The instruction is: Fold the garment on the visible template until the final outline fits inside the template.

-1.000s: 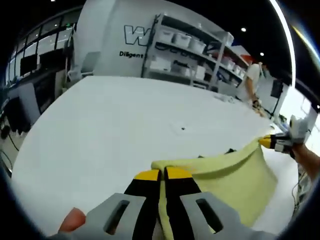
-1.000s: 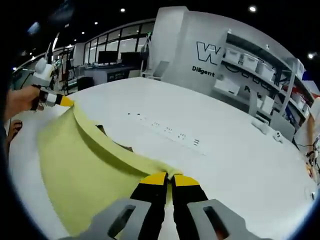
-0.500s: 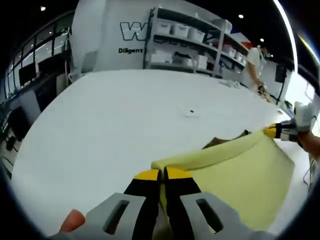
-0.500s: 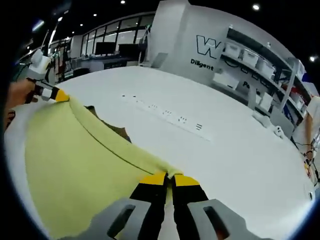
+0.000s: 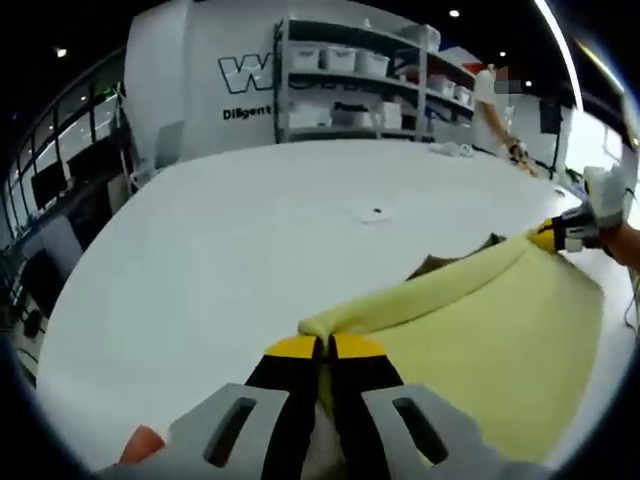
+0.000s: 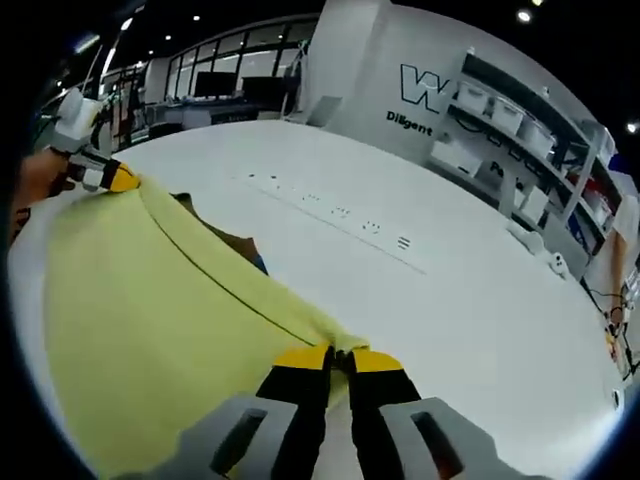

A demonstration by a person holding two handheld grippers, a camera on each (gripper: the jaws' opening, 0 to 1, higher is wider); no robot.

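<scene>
I have the pale yellow garment point(image 5: 470, 320) stretched between my two grippers above the white table point(image 5: 220, 240). In the left gripper view its hemmed edge runs from my own jaws up and right to the other gripper, the cloth hanging down from that line. In the right gripper view the same garment point(image 6: 140, 330) spreads left of my jaws, its edge rising to the far corner.

My left gripper point(image 5: 327, 347) has its yellow-tipped jaws pressed together on one corner of the cloth. My right gripper point(image 6: 338, 357) is likewise pinched closed on the other corner. Each shows in the other's view: the right gripper point(image 5: 560, 232) at the far end of the fold line, the left gripper point(image 6: 105, 175) held by a hand point(image 6: 35, 180).

A brown patch point(image 5: 440, 262) peeks from behind the raised edge; I cannot tell what it is. Small dark markings point(image 6: 340, 212) run in a row across the table. Beyond stand shelving with white bins point(image 5: 350, 85) and a wall with lettering point(image 6: 425, 95). A person point(image 5: 495, 105) stands by the shelves.
</scene>
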